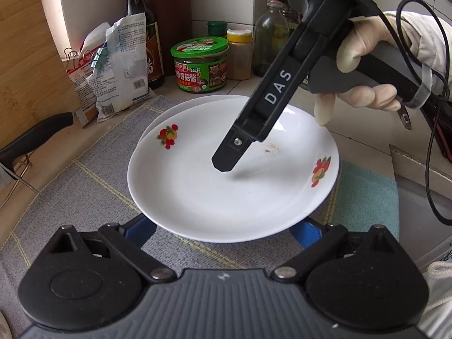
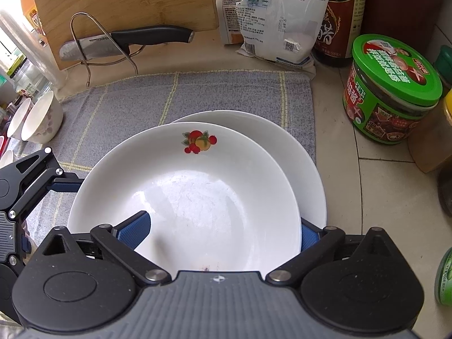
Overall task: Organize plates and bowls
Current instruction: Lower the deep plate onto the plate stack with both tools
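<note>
Right gripper (image 2: 217,230) jaws released, straddling fruit-print plate (image 2: 183,197) rim at 6 o'clock; left gripper (image 1: 223,231) likewise released. Plain plate (image 2: 282,147) lies beneath.

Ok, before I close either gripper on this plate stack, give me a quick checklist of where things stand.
1. Right gripper open: ok. One pad sits inside the top plate, the other outside its rim.
2. Left gripper open: ok. Its fingers flank the near rim.
3. Left fingers touching the plate's underside: cannot tell, the rim hides their tips.
4. Top plate centred on the lower plate: not ok, it sits offset.
5. Stack fully on the mat: not ok, it overhangs the mat's right edge.
6. Bowls clear of the stack: ok, apart at the mat's left edge.
</note>
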The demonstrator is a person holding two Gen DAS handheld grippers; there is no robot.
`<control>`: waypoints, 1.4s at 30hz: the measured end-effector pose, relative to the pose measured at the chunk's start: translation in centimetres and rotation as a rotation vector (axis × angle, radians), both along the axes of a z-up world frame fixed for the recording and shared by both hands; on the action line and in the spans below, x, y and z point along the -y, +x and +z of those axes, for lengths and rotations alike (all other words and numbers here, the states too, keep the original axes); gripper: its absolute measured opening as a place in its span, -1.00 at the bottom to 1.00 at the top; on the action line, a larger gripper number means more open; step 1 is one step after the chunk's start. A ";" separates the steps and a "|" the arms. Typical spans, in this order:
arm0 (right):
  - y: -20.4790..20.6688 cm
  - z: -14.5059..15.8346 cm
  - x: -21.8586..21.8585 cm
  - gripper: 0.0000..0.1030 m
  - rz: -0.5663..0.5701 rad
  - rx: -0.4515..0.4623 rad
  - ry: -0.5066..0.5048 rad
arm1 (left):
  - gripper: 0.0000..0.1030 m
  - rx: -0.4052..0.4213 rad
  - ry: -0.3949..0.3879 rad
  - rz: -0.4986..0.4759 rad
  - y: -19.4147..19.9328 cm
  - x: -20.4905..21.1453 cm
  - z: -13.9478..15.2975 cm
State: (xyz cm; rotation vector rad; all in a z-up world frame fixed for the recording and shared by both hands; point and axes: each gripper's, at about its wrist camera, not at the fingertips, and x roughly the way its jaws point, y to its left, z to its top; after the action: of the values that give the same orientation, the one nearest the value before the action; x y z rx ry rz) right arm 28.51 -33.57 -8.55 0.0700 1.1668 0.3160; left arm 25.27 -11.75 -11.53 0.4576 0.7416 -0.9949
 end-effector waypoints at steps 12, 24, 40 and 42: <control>0.6 0.2 0.1 1.00 -0.047 -0.081 0.000 | 0.92 0.007 -0.010 -0.003 -0.2 -0.4 0.2; 0.3 0.6 0.6 1.00 -0.086 -0.131 0.032 | 0.92 0.009 -0.012 -0.007 -0.1 -0.6 0.2; -0.6 1.3 0.8 1.00 -0.107 -0.148 0.048 | 0.92 0.016 -0.004 -0.007 0.3 -0.6 0.2; -0.7 1.4 0.8 1.00 -0.109 -0.148 0.049 | 0.92 0.016 -0.006 -0.005 0.3 -0.6 0.3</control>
State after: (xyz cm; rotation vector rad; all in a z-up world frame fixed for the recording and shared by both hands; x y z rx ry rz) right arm 27.81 -34.41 -7.13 0.2020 1.2968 0.2460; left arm 25.57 -11.16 -11.26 0.4623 0.7233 -0.9964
